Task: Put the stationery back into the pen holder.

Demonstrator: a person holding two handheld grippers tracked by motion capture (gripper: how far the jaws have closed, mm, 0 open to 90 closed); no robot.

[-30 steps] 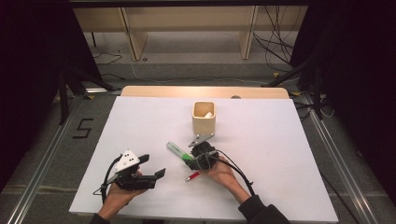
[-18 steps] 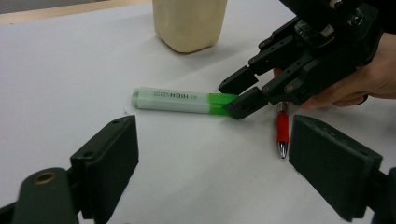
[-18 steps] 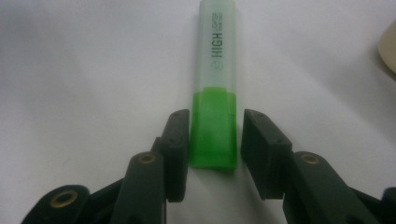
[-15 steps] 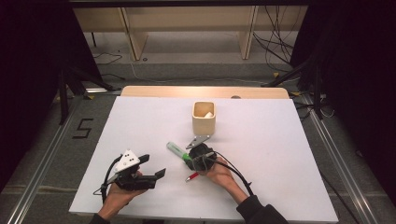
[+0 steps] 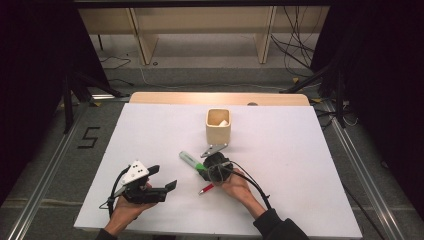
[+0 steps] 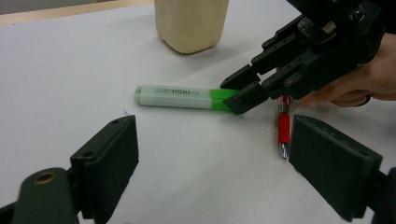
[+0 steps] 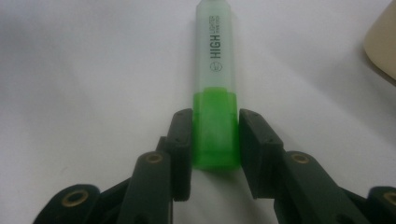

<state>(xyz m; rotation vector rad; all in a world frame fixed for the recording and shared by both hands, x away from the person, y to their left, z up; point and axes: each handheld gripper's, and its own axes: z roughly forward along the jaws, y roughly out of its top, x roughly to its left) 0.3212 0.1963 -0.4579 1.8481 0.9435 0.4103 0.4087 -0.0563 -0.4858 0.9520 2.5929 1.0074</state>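
A highlighter with a pale body and a green cap lies flat on the white table, left of the person's right hand. My right gripper has just been closing and is shut on the green cap, a pad pressed against each side. The left gripper view shows the same grip on the highlighter. My left gripper is held low at the front left. Its jaws are wide open, with nothing between them, and they point toward the highlighter.
A red pen lies on the table under the right hand, also seen as the red pen in the left gripper view. A beige cup stands upright behind the highlighter. The white tabletop stretches to the right and back.
The right gripper's jaws have narrowed onto the highlighter's green cap. Both hands and the highlighter have stayed where they were.
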